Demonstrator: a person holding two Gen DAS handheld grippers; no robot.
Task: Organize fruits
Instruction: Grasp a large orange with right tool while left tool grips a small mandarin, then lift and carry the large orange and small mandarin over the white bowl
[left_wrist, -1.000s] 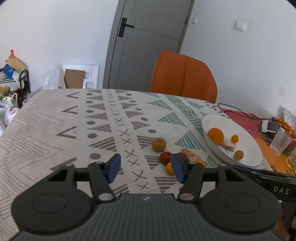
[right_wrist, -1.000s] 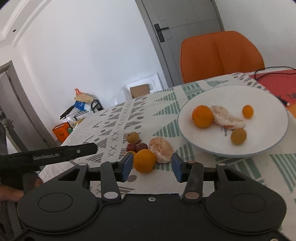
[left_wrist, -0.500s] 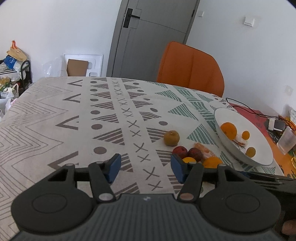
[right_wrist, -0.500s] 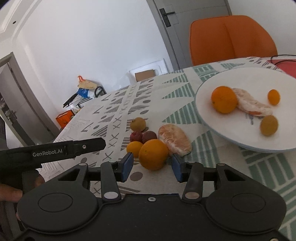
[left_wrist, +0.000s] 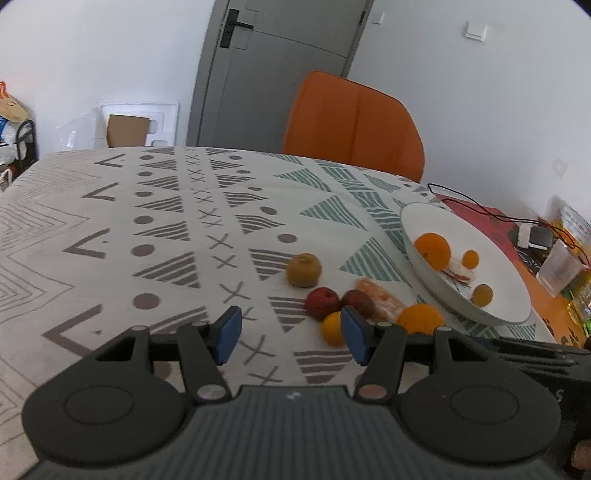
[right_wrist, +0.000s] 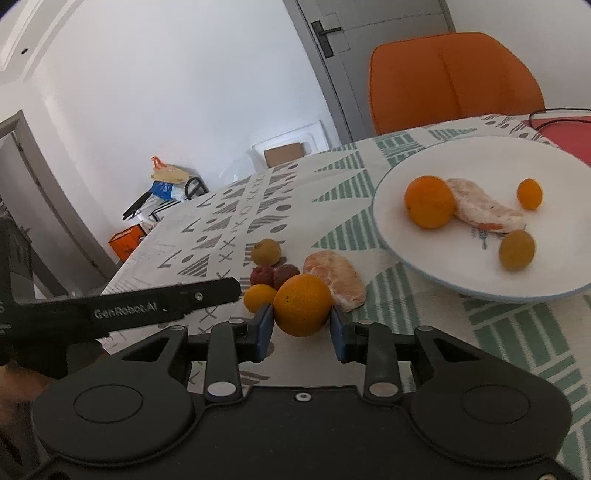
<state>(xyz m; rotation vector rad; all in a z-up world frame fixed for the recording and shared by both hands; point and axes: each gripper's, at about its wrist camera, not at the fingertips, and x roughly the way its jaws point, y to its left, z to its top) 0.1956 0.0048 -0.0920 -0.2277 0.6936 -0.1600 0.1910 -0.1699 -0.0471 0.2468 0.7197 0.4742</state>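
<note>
A large orange (right_wrist: 303, 305) lies on the patterned tablecloth between the blue pads of my right gripper (right_wrist: 302, 328), which is closed in around it; the pads look to touch its sides. It also shows in the left wrist view (left_wrist: 421, 318). Behind it lie a small orange (right_wrist: 259, 297), two red fruits (right_wrist: 275, 275), a brownish fruit (right_wrist: 266, 251) and a peeled segment (right_wrist: 338, 278). The white plate (right_wrist: 406, 254) holds an orange (right_wrist: 428, 206), a peeled segment and two small fruits. My left gripper (left_wrist: 291, 334) is open and empty above the cloth, left of the pile.
An orange chair (left_wrist: 354, 125) stands at the table's far side. A red mat with cables, a charger and a plastic cup (left_wrist: 559, 267) lies right of the plate. The left gripper's finger (right_wrist: 162, 306) reaches in at the left of the right wrist view.
My right gripper has moved forward onto the large orange and its pads have narrowed around it. The left gripper has drifted left and stayed open.
</note>
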